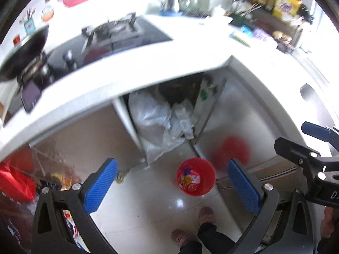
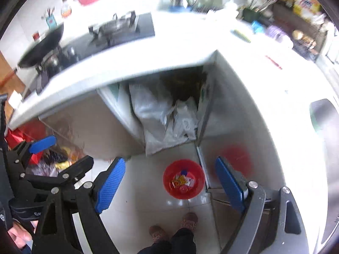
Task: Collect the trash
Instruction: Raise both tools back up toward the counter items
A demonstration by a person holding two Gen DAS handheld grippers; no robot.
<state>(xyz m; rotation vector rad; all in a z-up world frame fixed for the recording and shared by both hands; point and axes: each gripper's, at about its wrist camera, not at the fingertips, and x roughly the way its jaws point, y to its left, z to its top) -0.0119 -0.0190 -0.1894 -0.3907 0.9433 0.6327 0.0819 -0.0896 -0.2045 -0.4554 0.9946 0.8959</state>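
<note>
A red trash bin point(image 1: 196, 176) stands on the tiled floor below the counter corner, holding several colourful wrappers; it also shows in the right wrist view point(image 2: 183, 178). My left gripper point(image 1: 172, 187) is open and empty, held high above the floor with the bin seen between its blue pads point(image 1: 100, 185). My right gripper point(image 2: 169, 187) is open and empty, also high above the bin. Each gripper shows at the edge of the other's view: the right one point(image 1: 305, 139) and the left one point(image 2: 61, 150).
A white L-shaped counter point(image 1: 190, 48) carries a black stove point(image 1: 114, 33), a wok point(image 1: 25, 53) and jars and packets at the back right. An open cabinet holds plastic bags point(image 1: 161, 118). Red bags point(image 1: 14, 182) lie at left. The person's feet point(image 1: 203, 218) stand near the bin.
</note>
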